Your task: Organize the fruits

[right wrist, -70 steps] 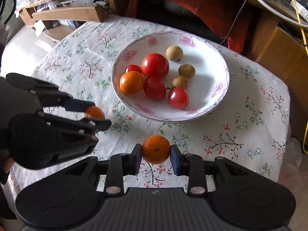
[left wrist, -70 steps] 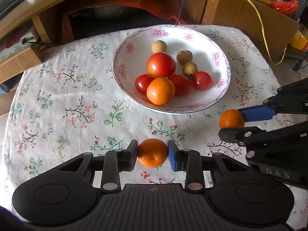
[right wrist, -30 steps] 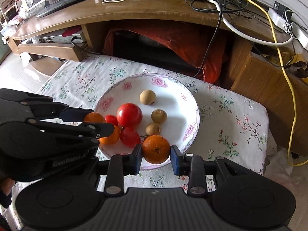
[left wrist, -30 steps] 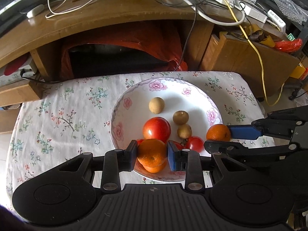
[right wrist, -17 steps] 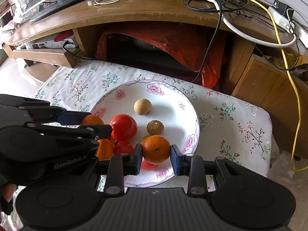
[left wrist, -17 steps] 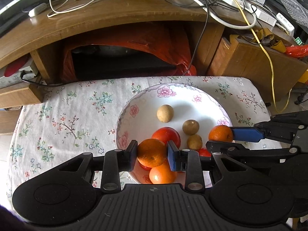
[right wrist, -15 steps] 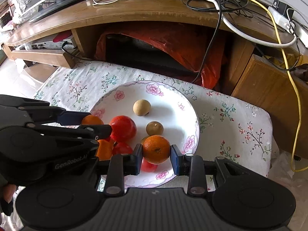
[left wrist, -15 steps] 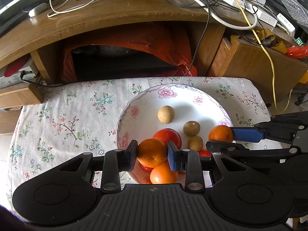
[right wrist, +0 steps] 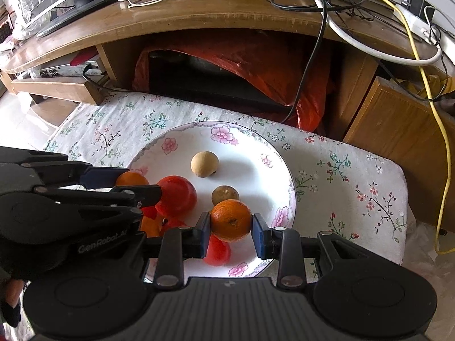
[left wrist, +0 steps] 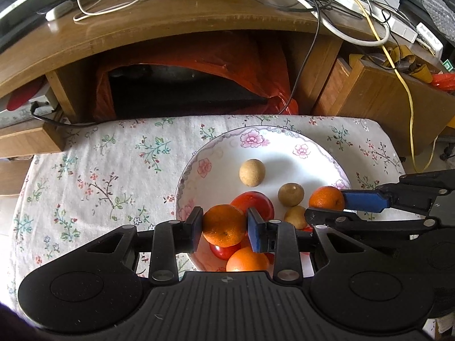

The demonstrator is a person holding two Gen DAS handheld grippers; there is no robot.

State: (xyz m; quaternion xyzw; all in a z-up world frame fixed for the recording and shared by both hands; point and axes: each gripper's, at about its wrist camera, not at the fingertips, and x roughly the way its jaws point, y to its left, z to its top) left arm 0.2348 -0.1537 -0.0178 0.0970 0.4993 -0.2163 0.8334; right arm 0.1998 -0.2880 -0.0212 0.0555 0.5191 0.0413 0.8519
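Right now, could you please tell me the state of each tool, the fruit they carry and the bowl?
Left tool: shut on a round orange mandarin, above the bowl.
Right tool: shut on a second orange mandarin, above the bowl.
White floral china bowl: upright on the flowered tablecloth, holding fruit.

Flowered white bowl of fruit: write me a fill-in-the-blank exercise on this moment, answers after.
1. The left gripper is shut on a round ____.
2. The right gripper holds its round orange above the flowered white ____.
3. The number of small round brown fruits in that bowl is ____.

Missing words: orange; bowl; three
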